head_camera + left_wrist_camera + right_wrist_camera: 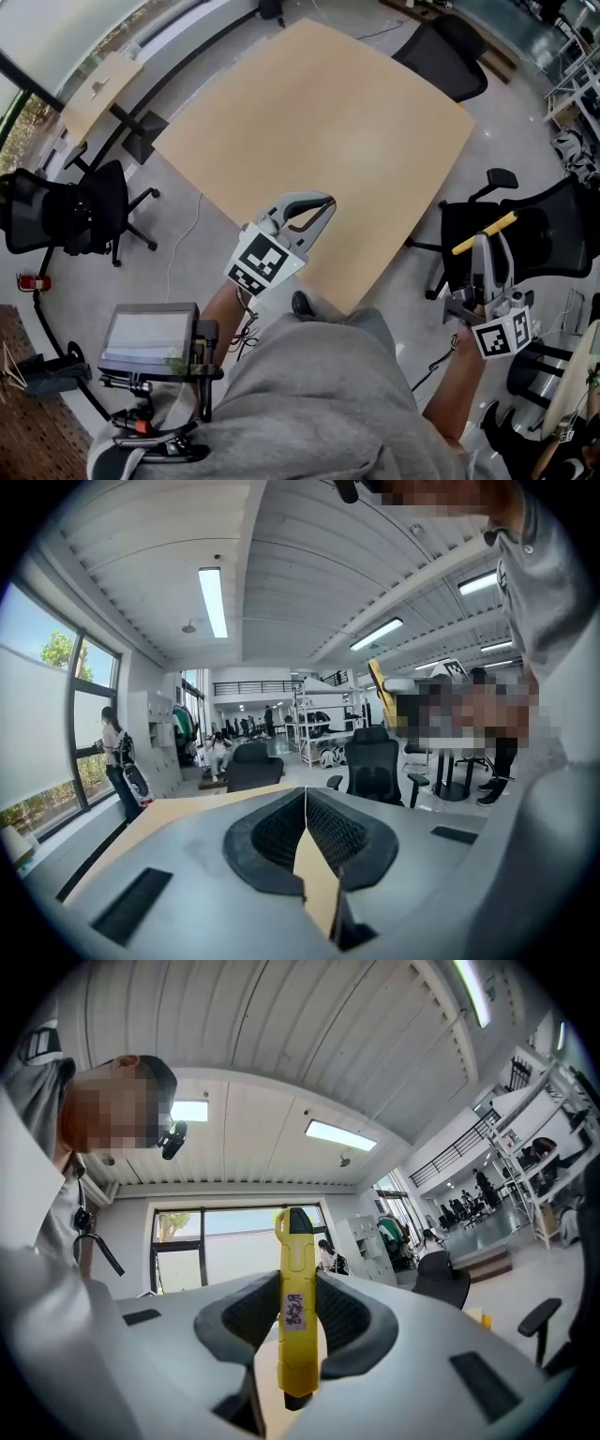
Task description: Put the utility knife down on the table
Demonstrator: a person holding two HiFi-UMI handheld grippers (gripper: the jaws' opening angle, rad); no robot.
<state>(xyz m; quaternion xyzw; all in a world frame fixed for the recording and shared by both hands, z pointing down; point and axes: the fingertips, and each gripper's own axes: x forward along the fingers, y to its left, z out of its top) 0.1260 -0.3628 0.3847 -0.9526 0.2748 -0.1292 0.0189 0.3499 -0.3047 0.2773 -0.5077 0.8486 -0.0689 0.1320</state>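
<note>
Knife (293, 1241) gripped in the right hand-held gripper (298, 1283), not on the desk (319, 122)!
Right jaws are clenched on the yellow knife's body, its black tip poking out past them, and it's held over the floor off the desk's right side. The left hand-held gripper (305, 799) is closed on nothing, hovering at the desk's near edge.

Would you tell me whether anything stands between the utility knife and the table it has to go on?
Nothing visible does. The right gripper holds the utility knife beyond the right edge of the table, over a black office chair; its top is bare, and the shut left gripper hovers only at its near edge.
</note>
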